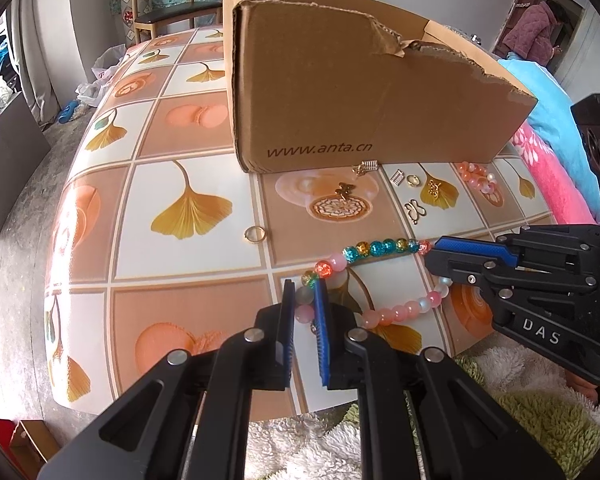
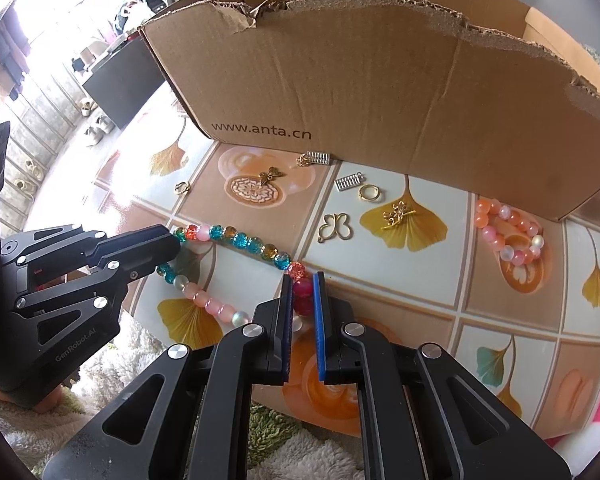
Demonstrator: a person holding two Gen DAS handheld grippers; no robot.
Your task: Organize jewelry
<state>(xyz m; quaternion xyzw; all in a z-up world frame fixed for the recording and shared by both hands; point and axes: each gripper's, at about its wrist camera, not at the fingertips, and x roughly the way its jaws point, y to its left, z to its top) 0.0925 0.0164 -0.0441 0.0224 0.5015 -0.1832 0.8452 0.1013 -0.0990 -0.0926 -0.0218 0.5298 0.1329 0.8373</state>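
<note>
Jaws of both grippers clenched on one bead necklace, stretched between them over the tabletop.

The left gripper (image 1: 305, 292) pinches pale pink beads at one end of the necklace (image 1: 380, 249); the right gripper (image 2: 303, 292) grips dark red beads at the other end, so the blue, amber and pink beads form a drawn-out loop just above the tabletop (image 1: 188, 152), in front of the box (image 1: 352, 92). The box, torn along its top edge, stands on the tabletop. Close against its front wall lie a small silver charm (image 2: 319, 157) and a bronze butterfly (image 2: 271, 175). Further in front of the box lie a second silver charm (image 2: 349, 181), a gold ring (image 2: 369, 193), a gold clasp (image 2: 398, 213) and a butterfly outline (image 2: 335, 227). A pink bracelet (image 2: 508, 232) lies by the box's right corner, and another ring (image 1: 254, 235) lies off its left corner.
</note>
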